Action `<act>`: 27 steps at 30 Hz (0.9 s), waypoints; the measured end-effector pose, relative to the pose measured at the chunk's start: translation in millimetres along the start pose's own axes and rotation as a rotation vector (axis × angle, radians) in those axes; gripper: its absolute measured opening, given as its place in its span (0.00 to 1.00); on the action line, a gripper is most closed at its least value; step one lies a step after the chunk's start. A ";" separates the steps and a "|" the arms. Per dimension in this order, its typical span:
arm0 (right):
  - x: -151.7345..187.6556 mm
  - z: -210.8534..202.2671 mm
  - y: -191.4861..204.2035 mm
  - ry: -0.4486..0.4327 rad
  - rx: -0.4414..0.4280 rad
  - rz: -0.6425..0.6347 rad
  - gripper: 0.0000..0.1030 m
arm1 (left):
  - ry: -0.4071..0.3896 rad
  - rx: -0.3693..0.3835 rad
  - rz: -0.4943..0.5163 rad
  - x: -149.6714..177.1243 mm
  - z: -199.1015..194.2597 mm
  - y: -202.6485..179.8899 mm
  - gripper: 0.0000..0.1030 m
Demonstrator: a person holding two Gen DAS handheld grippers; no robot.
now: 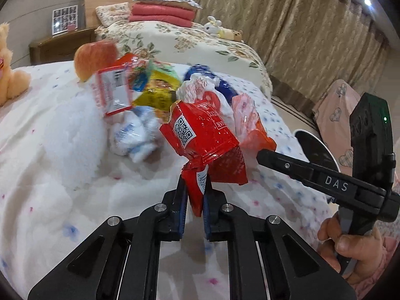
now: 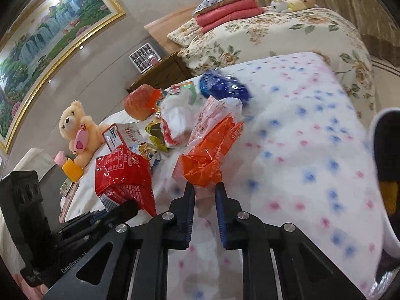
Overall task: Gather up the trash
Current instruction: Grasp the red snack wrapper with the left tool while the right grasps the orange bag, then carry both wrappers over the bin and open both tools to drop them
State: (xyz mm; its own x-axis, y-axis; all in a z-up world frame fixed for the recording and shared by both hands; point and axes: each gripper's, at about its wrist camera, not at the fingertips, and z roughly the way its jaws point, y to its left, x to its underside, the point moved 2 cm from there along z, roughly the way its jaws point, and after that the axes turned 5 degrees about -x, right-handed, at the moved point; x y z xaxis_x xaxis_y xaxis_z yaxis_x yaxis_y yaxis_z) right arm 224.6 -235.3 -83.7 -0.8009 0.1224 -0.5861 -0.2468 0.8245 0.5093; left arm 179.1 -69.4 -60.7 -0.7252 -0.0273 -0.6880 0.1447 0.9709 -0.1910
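Left wrist view: left gripper (image 1: 194,187) is clenching the tail of a red snack wrapper (image 1: 200,135) at lower centre, pads pinching a thin crimped edge. The bag body is standing up above the fingers, so it is looking lifted clear of the bedspread (image 1: 50,150). Probably held by the seam because that is the flattest part to bite. The rest of the trash pile (image 1: 150,92) is sitting at centre frame behind it: yellow pack, white crumpled wrappers, blue pack, an apple (image 1: 93,58) at upper left of the pile. Right gripper body (image 1: 325,182) is crossing in from the right edge, close beside the red wrapper, so room on that side is tight. Open quilt at left and lower left is giving free room.

Right wrist view: right gripper (image 2: 205,187) is sitting released, a clear gap between the blue pads, tips just below an orange wrapper (image 2: 207,160) at centre; touching or not, cannot tell. It is reading as lined up for a grab. Red wrapper (image 2: 122,175) is hanging at lower left in the other claw. Bed edge is falling away at right; a dark bin (image 2: 385,165) is showing at the right edge, likely the drop target. Wide bare quilt between wrapper and bin.
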 end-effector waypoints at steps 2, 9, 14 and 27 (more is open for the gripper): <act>4.3 -9.7 -5.7 -0.011 0.013 0.012 0.16 | -0.001 0.019 0.018 1.2 -2.0 -9.7 0.09; 18.4 -45.3 -28.0 -0.061 0.056 0.056 0.15 | 0.016 0.067 0.059 3.1 0.0 -37.2 0.09; 24.0 -64.0 -39.8 -0.089 0.082 0.076 0.15 | 0.023 0.083 0.086 3.9 2.5 -53.1 0.09; 36.8 -106.8 -71.2 -0.151 0.156 0.136 0.15 | 0.051 0.153 0.147 0.3 13.0 -101.2 0.09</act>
State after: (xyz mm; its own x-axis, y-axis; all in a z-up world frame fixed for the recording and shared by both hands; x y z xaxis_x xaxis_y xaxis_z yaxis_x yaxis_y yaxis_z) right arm 154.4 -348.6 -74.3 -0.7278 0.3096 -0.6119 -0.0455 0.8685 0.4935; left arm 172.9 -170.8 -50.7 -0.7213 0.1282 -0.6807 0.3491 0.9161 -0.1974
